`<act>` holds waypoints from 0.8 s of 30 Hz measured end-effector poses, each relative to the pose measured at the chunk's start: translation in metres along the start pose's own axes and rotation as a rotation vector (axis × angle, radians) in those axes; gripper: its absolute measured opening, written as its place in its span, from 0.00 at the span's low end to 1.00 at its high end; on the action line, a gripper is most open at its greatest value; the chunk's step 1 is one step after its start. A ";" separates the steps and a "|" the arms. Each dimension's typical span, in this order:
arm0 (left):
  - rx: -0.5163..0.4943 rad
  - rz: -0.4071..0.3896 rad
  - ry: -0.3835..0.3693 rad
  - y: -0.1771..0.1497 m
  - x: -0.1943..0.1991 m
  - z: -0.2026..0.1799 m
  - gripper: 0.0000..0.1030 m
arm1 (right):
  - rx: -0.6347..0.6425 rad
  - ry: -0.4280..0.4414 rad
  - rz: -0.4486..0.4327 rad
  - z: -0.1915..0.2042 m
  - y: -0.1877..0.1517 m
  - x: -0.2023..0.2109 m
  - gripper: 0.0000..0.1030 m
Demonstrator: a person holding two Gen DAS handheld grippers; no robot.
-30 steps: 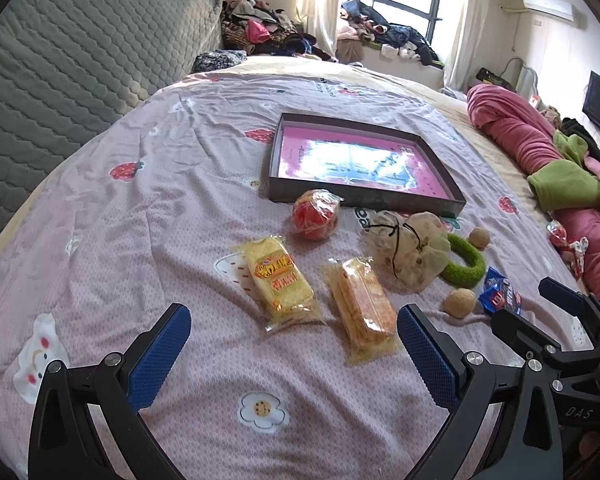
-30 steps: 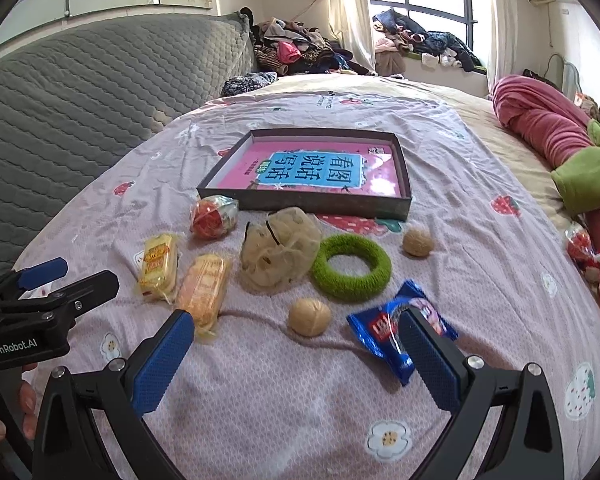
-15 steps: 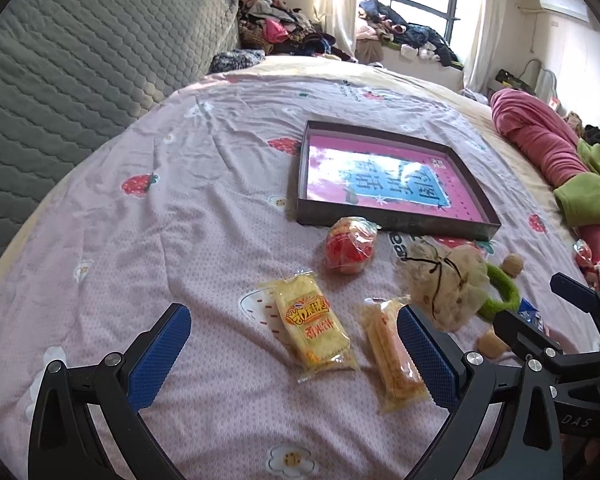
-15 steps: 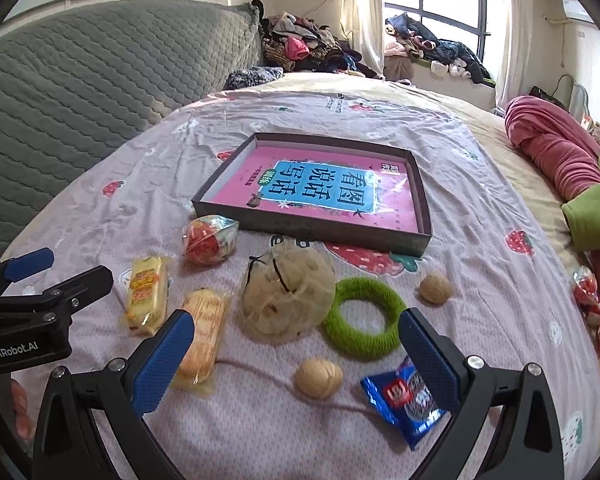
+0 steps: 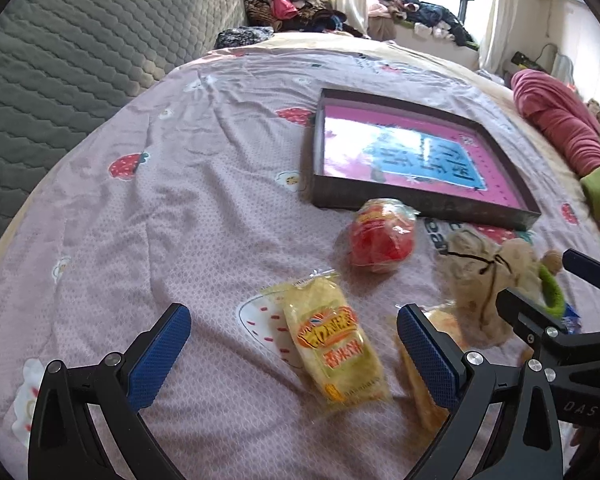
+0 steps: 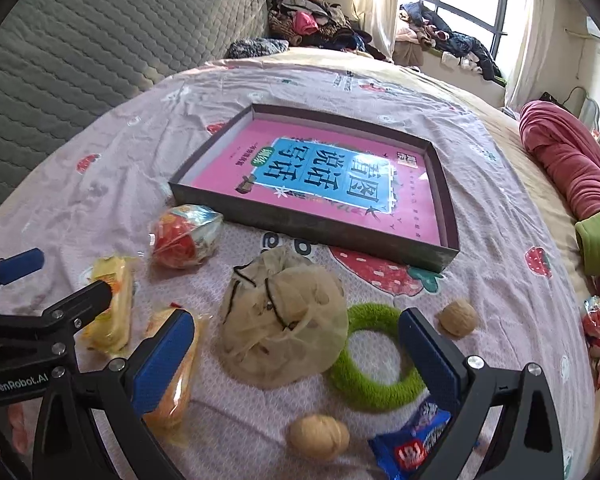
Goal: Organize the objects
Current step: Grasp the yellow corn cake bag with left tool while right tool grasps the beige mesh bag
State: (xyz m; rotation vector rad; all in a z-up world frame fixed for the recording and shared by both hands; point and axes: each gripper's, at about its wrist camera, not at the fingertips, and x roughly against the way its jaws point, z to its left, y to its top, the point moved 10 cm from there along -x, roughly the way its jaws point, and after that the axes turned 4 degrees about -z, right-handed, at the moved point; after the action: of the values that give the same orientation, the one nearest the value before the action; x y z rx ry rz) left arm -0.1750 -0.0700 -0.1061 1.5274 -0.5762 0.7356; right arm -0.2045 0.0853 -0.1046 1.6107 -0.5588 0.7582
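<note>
Left gripper (image 5: pixel 292 340) jaws apart over yellow snack pack (image 5: pixel 332 344) on bed (image 5: pixel 160 208). Right gripper (image 6: pixel 296 354) jaws apart above mesh pouch (image 6: pixel 284 320), green ring (image 6: pixel 372 360). Box lid (image 6: pixel 300 224) beyond.

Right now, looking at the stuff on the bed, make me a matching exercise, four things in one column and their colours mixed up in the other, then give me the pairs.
Things:
1. fuzzy ring
2. round wrapped snack
3. flat snack packet
4. drawstring pouch

Colours:
A. blue
B. beige
C. green
D. red

Pairs: 1-C, 2-D, 3-A, 4-B
</note>
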 end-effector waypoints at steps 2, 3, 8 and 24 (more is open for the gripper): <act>0.005 0.006 0.006 0.000 -0.005 0.002 1.00 | 0.006 -0.010 0.013 -0.002 0.002 -0.008 1.00; 0.001 0.005 0.013 0.001 -0.006 0.002 1.00 | 0.013 -0.011 0.018 -0.001 0.002 -0.011 1.00; -0.028 0.017 0.072 0.002 -0.015 0.005 1.00 | 0.060 -0.055 0.039 0.000 0.005 -0.024 1.00; -0.029 0.116 0.021 -0.019 -0.034 -0.004 0.94 | 0.183 -0.107 0.121 0.014 0.006 -0.053 0.66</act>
State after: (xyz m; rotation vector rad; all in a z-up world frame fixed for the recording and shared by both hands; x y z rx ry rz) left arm -0.1840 -0.0666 -0.1444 1.4666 -0.6615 0.8275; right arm -0.2424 0.0678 -0.1411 1.8073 -0.6845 0.8360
